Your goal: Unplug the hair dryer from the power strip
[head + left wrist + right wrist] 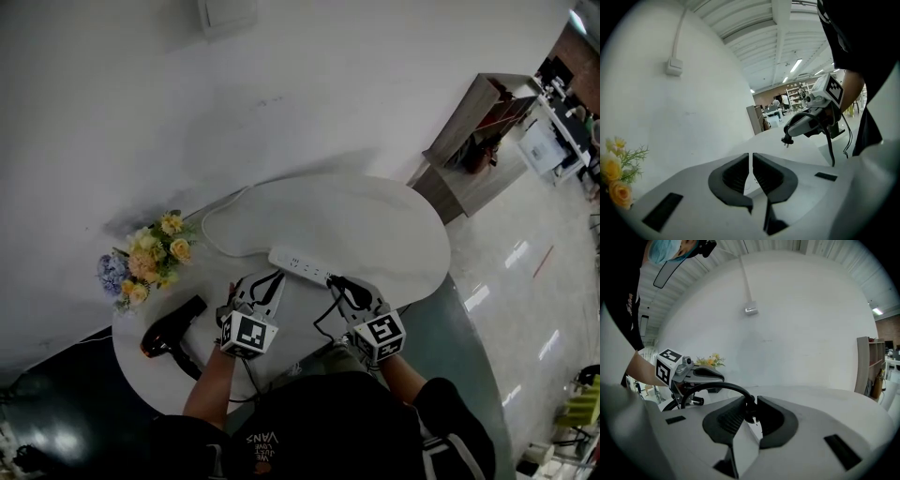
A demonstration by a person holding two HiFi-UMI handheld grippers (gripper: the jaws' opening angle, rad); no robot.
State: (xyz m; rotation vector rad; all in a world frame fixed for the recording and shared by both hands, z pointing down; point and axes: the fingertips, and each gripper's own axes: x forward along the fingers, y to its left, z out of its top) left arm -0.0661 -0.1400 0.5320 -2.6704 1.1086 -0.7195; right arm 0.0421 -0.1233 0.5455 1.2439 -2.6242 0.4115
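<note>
Evidently the right gripper (751,406) pinches the plug (787,139) by its body, likely light and rigid, springy cord (717,386) arching off its left; the left gripper (751,165) is closed, empty.

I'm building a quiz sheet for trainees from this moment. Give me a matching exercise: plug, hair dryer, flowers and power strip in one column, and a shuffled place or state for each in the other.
1 plug
2 hair dryer
3 flowers
4 power strip

A white, lying in the middle of the table
B yellow and purple, at the table's left edge
C clamped in the right gripper
D black, lying left of the left gripper

Pairs: 1-C, 2-D, 3-B, 4-A
</note>
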